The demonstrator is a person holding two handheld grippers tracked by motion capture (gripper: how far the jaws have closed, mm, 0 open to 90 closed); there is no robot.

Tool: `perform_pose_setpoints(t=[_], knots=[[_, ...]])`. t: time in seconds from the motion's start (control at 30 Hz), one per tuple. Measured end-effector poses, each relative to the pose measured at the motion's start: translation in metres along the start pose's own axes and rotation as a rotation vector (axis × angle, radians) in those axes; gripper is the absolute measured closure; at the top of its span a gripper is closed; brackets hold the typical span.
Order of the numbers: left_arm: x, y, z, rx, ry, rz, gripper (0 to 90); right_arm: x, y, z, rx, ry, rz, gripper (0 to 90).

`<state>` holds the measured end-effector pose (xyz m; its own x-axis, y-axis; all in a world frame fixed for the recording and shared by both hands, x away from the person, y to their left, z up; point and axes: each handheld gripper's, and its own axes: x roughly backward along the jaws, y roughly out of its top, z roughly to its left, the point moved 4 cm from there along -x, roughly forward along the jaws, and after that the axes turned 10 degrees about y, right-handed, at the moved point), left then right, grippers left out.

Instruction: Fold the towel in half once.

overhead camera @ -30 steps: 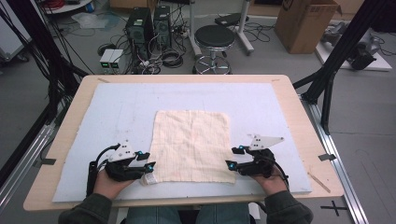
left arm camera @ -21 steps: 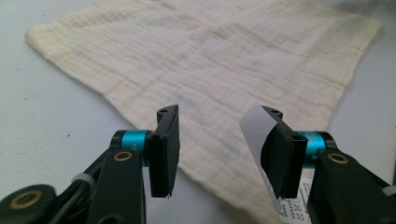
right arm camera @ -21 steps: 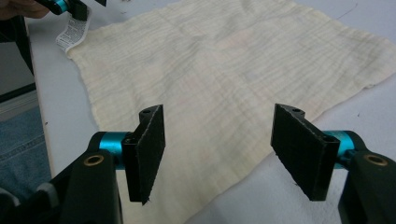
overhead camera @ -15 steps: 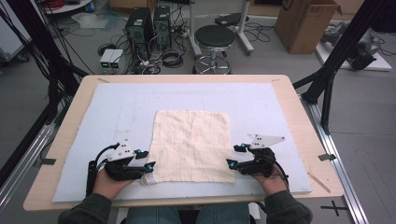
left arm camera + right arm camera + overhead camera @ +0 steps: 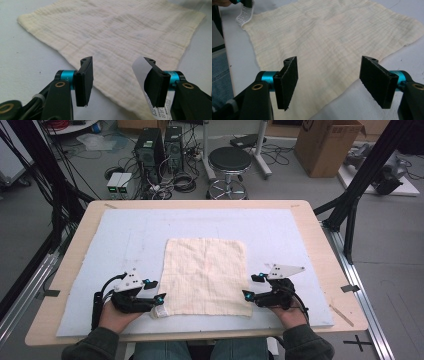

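cream muslin cloth [image 5: 206, 276]: flat on the bench, ready to fold
left gripper [image 5: 159, 291]: spread wide at cloth's near-left corner
right gripper [image 5: 251, 287]: same, released, near-right corner

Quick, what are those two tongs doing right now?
Left tongs: open, holding nothing, at a near corner of the cream cloth.
Right tongs: open, holding nothing, at its other near corner.

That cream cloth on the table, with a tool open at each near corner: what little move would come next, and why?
Probably both close on the cloth. The left tool and the right tool each stand open with a near corner of the flat cloth between or just ahead of the jaws, gripping nothing. Easing slightly forward and pinching the corners would allow lifting or folding.
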<state>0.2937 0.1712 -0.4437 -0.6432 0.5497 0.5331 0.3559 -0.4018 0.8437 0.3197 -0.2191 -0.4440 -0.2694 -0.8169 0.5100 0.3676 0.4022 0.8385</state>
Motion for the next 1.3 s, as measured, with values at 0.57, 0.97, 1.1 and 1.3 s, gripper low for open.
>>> perform_pose_setpoints(t=[0.57,0.97,1.1,1.3], knots=[[-0.006,0.004,0.010,0.042,0.041,0.007,39.0,-0.005,0.000,-0.013,-0.006,-0.014,0.011,25.8],[-0.018,0.025,0.025,0.063,0.035,0.015,39.1,-0.005,0.017,-0.033,-0.028,-0.036,0.036,23.4],[-0.026,0.036,0.032,0.066,0.035,0.017,39.6,-0.006,0.026,-0.044,-0.041,-0.042,0.027,23.4],[-0.037,0.047,0.042,0.084,0.035,0.019,40.3,-0.009,0.039,-0.066,-0.061,-0.064,0.044,24.1]])
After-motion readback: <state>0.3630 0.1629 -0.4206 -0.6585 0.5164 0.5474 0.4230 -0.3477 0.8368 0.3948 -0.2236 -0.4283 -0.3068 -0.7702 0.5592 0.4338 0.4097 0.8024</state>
